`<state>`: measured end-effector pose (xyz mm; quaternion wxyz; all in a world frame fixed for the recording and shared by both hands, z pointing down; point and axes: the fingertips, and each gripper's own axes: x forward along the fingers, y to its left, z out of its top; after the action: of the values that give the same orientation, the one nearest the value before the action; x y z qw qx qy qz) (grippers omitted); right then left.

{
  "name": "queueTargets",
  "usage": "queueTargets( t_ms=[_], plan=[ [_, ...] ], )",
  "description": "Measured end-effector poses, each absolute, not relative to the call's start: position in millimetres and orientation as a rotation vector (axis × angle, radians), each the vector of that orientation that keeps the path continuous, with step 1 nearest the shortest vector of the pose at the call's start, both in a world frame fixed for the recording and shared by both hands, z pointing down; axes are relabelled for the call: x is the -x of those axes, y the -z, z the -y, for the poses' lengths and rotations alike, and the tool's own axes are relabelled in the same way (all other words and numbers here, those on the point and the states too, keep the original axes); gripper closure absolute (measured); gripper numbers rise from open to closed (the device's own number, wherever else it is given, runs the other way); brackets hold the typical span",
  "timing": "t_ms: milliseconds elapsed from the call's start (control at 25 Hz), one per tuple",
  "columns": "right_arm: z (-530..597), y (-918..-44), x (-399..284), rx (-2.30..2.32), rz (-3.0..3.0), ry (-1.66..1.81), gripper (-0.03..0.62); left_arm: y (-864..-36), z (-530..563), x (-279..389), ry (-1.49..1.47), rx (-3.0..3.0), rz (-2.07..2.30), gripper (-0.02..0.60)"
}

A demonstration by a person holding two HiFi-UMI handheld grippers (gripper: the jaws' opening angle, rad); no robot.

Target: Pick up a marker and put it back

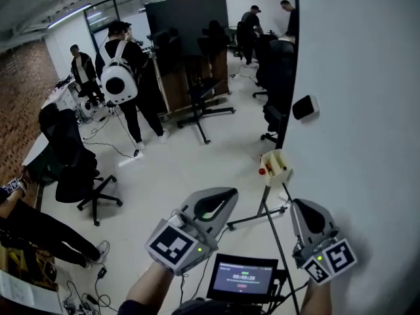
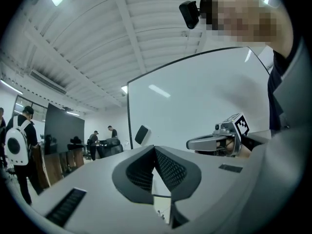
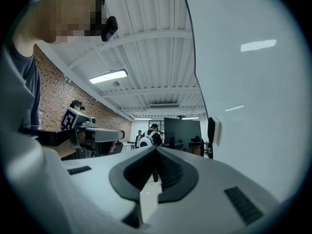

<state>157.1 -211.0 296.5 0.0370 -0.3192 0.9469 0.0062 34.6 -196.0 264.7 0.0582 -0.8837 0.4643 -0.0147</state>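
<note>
My left gripper (image 1: 230,194) has its jaws together with nothing between them; its own view shows the two ribbed pads meeting at the tip. My right gripper (image 1: 298,205) is likewise closed and empty. Both are held out side by side, apart from each other, pointing roughly level; between them, nearer to me, sits a small lit screen (image 1: 241,277). Beyond the grippers a pale tray (image 1: 279,159) hangs at the left edge of the whiteboard (image 1: 354,110), and the marker (image 1: 263,171) — only a small red end that I can make out — pokes from the tray's left side, well apart from both grippers. Higher on the board a dark eraser (image 1: 305,107) clings to the surface. Off to the left, across the pale floor, people stand near a black panel (image 1: 187,25) and some office chairs (image 1: 75,169).
</note>
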Motion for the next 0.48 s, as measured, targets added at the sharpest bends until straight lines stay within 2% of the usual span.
queueTargets(
  t_ms=[480],
  plan=[
    [138,-304,-58,0.877,-2.961,-0.051,0.588,-278,110,68,-0.033,2.608,-1.531,0.584]
  ],
)
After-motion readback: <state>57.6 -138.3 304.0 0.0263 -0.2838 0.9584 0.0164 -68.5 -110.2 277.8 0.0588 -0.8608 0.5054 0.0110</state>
